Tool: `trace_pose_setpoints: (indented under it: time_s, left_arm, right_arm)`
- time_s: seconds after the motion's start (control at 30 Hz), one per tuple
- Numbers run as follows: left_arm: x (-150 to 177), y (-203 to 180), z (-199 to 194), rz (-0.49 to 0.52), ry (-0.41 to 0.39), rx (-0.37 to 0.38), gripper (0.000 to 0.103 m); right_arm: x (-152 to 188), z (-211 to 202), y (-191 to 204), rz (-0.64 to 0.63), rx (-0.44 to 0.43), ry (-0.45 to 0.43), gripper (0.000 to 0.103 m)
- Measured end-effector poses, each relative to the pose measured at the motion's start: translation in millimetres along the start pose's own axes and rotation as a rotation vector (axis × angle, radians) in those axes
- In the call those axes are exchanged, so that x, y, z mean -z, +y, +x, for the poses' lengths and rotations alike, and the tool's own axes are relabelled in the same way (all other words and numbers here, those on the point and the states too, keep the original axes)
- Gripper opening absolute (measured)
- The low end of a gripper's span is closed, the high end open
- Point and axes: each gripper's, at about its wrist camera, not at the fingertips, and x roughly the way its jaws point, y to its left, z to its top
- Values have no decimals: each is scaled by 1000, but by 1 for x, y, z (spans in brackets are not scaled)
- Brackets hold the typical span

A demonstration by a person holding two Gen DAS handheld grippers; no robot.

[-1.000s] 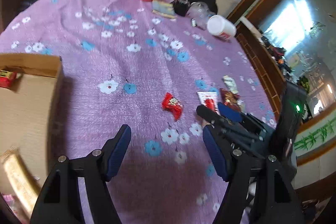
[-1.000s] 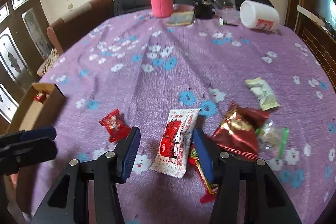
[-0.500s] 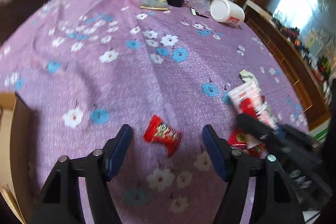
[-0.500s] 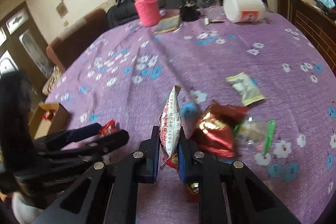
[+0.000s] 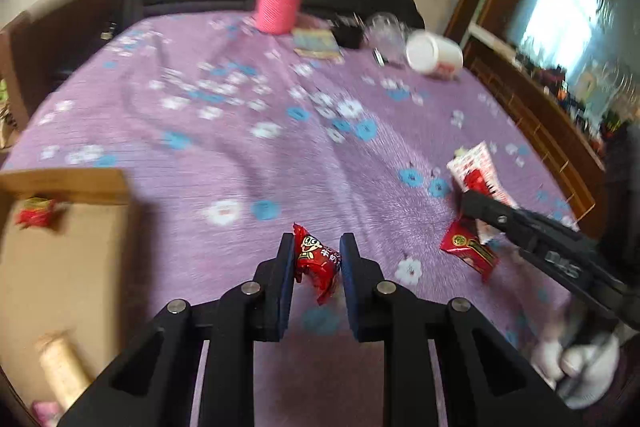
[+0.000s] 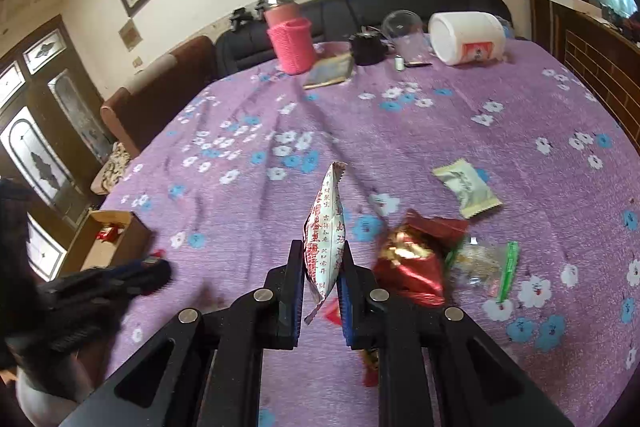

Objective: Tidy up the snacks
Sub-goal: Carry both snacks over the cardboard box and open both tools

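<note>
With each gripper clamped on a packet, the left gripper on a small red crinkly wrapper and the right gripper on a white red-printed pouch, several snacks beyond the right jaws remain unboxed.

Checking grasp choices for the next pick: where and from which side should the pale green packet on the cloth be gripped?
The pale green packet lies flat on the purple tablecloth, apart from the gold-red pouch and the clear bag. Probably best to come from above with a hand-held gripper, closing across its narrow middle, not along its length. Its crimped ends look too thin to hold.
</note>
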Motion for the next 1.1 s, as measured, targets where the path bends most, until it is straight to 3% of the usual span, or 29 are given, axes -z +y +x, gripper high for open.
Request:
trace_pose_setpoints:
  time_s: [0.1, 0.23, 0.43, 0.67, 0.73, 0.87, 0.9, 1.07, 1.1]
  left_arm:
    - [7, 34, -51, -47, -64, -30, 21]
    - [24, 101, -101, -150, -107, -125, 21]
    - [51, 171, -119, -261, -94, -192, 22]
    - [65, 197, -107, -277, -53, -226, 22]
    - [64, 200, -109, -282, -55, -203, 26]
    - [61, 197, -126, -247, -113, -232, 64]
    - [62, 197, -131, -257, -129, -233, 69]
    - [71, 173, -162, -276, -267, -416, 70]
    - [77, 160, -170, -280, -317, -438, 76]
  right_arm:
    - [3, -1, 17, -27, -41, 0, 16]
    - [15, -5, 68, -104, -135, 32, 16]
    - [42, 3, 169, -219, -288, 127, 17]
    - [64, 30, 254, -327, -330, 228, 17]
    - [69, 42, 273, -352, -332, 262, 19]
    - [73, 61, 287, -343, -328, 292, 21]
    - [73, 64, 286, -330, -329, 296, 23]
    - [63, 51, 262, -301, -311, 234, 23]
    - [60, 43, 252, -294, -300, 208, 23]
